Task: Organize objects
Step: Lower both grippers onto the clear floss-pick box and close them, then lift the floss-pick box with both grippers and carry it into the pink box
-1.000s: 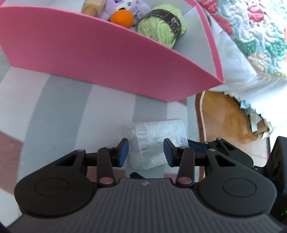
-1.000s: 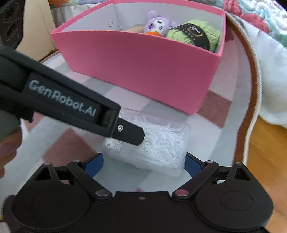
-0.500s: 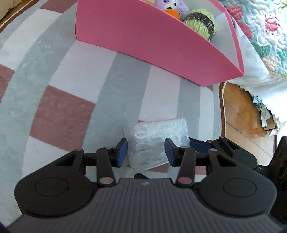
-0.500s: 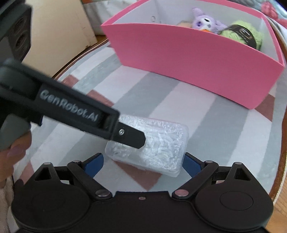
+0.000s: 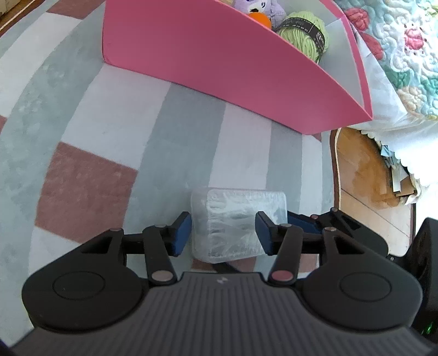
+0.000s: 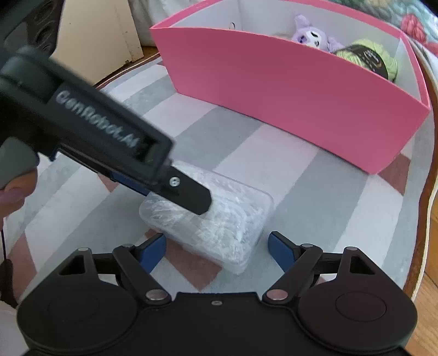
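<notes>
Clear plastic box (image 5: 238, 221) on rug (image 5: 109, 131), near pink bin (image 5: 219, 68) | toy (image 6: 312, 37), yarn (image 5: 303, 32) already binned | our left gripper (image 5: 223, 232) opening, right gripper (image 6: 216, 250) closing, both astride box, neither gripping | left: lift, bin it

Pink box (image 5: 219, 54) is showing white inner walls. Inside the box: purple plush toy (image 6: 312, 37), an orange ball (image 5: 260, 19) beside it, lime-green yarn (image 5: 303, 38) wearing a black band. In front of the box, rug (image 5: 109, 123) is running grey and white stripes with dusty-pink squares; clear plastic case (image 5: 238, 221) with whitish contents is sitting on it. Both grippers are black with blue pads (image 5: 182, 235). Right of the box, quilt (image 5: 405, 41) is showing teal, cream and red florals. Floor (image 5: 369, 175) is reading orange-brown wood.
</notes>
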`<state>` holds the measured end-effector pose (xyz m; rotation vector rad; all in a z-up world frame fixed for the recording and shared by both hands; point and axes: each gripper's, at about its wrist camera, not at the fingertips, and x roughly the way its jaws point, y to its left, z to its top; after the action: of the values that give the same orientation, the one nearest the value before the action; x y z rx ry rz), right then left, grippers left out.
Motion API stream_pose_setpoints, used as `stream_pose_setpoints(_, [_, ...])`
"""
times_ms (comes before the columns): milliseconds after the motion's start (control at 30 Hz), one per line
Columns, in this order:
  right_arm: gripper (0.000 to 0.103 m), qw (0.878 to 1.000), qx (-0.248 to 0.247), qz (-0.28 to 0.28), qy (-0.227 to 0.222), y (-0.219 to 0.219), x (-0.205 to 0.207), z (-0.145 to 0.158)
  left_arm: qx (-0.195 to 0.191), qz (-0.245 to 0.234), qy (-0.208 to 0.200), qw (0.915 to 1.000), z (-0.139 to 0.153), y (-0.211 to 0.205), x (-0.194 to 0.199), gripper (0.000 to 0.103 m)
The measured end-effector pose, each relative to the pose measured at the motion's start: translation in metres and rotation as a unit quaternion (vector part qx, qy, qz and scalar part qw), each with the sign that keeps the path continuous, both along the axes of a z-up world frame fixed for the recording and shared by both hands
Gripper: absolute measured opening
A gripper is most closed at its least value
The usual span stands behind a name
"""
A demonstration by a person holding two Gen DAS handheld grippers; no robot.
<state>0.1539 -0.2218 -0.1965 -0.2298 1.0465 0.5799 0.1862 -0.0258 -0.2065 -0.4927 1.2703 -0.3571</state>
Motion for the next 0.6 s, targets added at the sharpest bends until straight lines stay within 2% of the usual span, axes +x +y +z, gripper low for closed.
stream_pose_setpoints(67, [0.085, 1.0, -0.003, 0.0, -0.005, 0.002, -0.001, -0.001, 0.003, 0.0, -0.006, 1.0, 0.0, -0.004, 0.001, 0.052])
stream_pose_setpoints(167, [0.083, 0.999, -0.038, -0.009, 0.001, 0.011, -0.001, 0.001, -0.005, 0.01, 0.012, 0.9999, -0.001, -0.001, 0.001, 0.052])
stream_pose_setpoints(233, [0.082, 0.999, -0.044, -0.019, 0.012, 0.012, -0.001, 0.003, -0.003, 0.018, 0.014, 0.9997, 0.001, 0.002, -0.002, 0.05])
stream_pose_setpoints(500, [0.08, 0.998, -0.04, -0.015, 0.04, 0.006, -0.022, 0.013, 0.051, -0.03, 0.0, 0.9982, 0.028, -0.005, -0.033, 0.047])
stream_pose_setpoints(600, [0.08, 0.998, -0.042, -0.012, 0.04, 0.005, -0.036, 0.021, 0.057, -0.041, -0.009, 0.9975, 0.04, 0.001, -0.05, 0.047])
